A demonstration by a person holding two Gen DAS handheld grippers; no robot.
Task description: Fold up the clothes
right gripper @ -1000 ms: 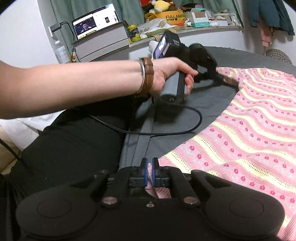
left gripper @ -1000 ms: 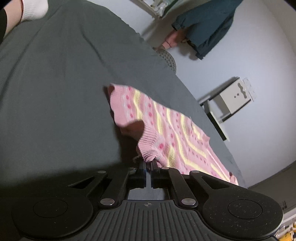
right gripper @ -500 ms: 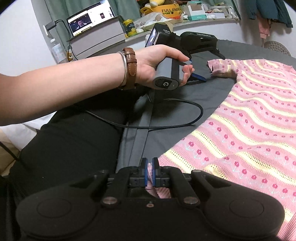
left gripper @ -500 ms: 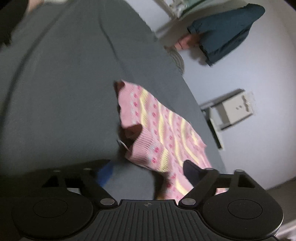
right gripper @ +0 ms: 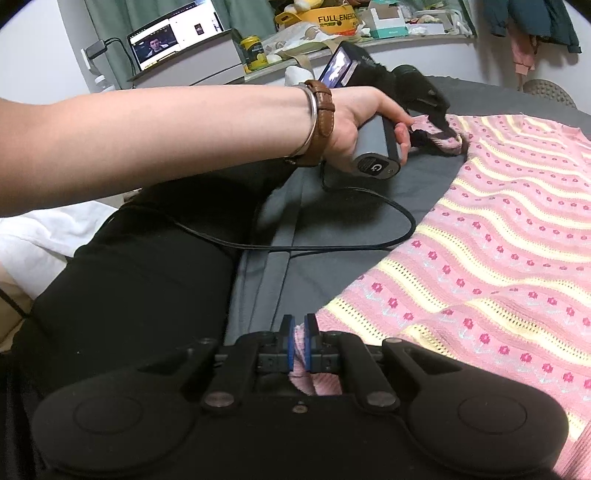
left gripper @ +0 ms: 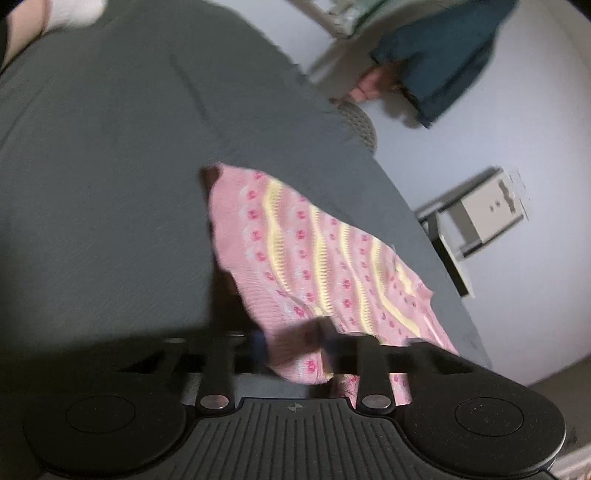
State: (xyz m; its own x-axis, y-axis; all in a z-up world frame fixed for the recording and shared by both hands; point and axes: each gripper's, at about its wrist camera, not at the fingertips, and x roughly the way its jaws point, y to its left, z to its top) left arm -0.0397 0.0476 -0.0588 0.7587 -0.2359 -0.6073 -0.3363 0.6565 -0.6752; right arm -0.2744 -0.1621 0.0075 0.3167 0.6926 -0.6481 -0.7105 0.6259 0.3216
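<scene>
A pink knit sweater (left gripper: 314,251) with yellow wavy stripes lies spread on the grey bed sheet (left gripper: 110,166). In the left wrist view my left gripper (left gripper: 293,334) is blurred, its jaws a short way apart with the ribbed sleeve cuff lying between them. The right wrist view shows the same sweater (right gripper: 498,240) at the right, with the left gripper (right gripper: 437,123) at its far sleeve end, held by a person's hand (right gripper: 365,122). My right gripper (right gripper: 299,338) is shut on the sweater's near edge, pink fabric pinched between the blue pads (right gripper: 289,343).
A black cable (right gripper: 332,245) loops over the grey sheet (right gripper: 332,206) from the left gripper's handle. A leg in black (right gripper: 129,295) is at the left. Behind are a laptop (right gripper: 173,35) and a cluttered shelf. A dark jacket (left gripper: 436,62) hangs on the wall.
The left gripper let go of the sleeve cuff, opened wide, then came back over the cuff with its jaws narrower. The right gripper stayed shut on the sweater's edge.
</scene>
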